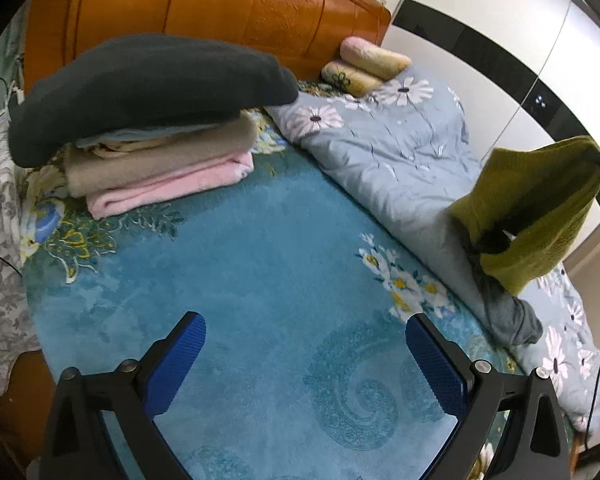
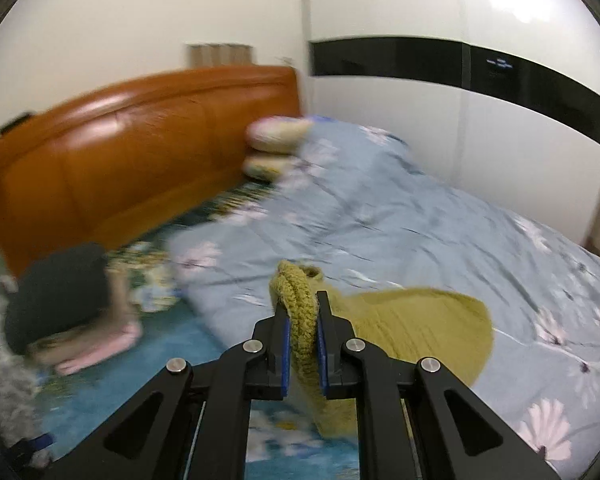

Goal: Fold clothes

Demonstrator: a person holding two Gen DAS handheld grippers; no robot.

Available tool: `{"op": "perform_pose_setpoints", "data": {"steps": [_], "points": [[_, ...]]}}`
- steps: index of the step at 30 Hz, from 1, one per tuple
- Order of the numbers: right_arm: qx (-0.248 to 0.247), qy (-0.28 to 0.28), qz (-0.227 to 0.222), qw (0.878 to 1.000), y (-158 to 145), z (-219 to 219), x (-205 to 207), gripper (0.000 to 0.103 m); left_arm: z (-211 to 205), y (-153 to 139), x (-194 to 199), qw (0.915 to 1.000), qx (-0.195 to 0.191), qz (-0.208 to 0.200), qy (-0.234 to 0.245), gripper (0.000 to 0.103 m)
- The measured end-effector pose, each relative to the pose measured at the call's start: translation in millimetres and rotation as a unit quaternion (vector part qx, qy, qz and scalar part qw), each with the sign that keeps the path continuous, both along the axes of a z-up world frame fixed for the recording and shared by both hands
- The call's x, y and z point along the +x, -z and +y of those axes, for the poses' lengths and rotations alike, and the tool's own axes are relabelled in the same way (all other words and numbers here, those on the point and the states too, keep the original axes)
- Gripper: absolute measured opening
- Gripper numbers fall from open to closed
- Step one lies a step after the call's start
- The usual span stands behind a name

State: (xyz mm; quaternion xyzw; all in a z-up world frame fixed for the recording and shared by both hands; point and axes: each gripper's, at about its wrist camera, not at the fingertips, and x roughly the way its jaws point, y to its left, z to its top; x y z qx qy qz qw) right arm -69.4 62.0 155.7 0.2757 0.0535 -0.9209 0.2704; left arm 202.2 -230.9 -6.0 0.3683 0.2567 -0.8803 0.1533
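R fingers [image 2: 302, 320]: clamped on olive knit sweater [image 2: 412, 328], lifted above quilt [image 2: 420, 220] (frame blurry).
L fingers [image 1: 306, 344]: wide apart, nothing between, over blue bed sheet [image 1: 240, 260].
Folded stack [image 1: 148, 140]: bed's headboard [image 1: 204, 4] end.

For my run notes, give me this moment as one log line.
stage: pickup | right gripper: shut on green sweater, lifted off bed | left gripper: open, empty | folded stack: by headboard
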Motion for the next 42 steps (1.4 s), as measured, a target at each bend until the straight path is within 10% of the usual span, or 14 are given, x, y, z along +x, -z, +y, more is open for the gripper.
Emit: {"op": "perform_pose_setpoints", "data": {"steps": [19,27,34,42], "points": [[-0.246,-0.194,-0.031,0.949,-113,-9,111,0.011,-78,-56,78,0.9901,0.014,0.089,-0.107,0.103],[-0.161,-0.006,-0.165,0.973,53,56,64,0.011,-66,-9,61,0.9964,0.045,0.022,-0.069,0.103],[-0.099,0.206,-0.326,0.917,238,146,57,0.011,-37,38,38,0.9953,0.074,-0.051,-0.036,0.103],[-0.053,0.213,-0.321,0.921,254,169,62,0.031,-6,77,3,0.9862,0.135,-0.096,-0.003,0.101]]}}
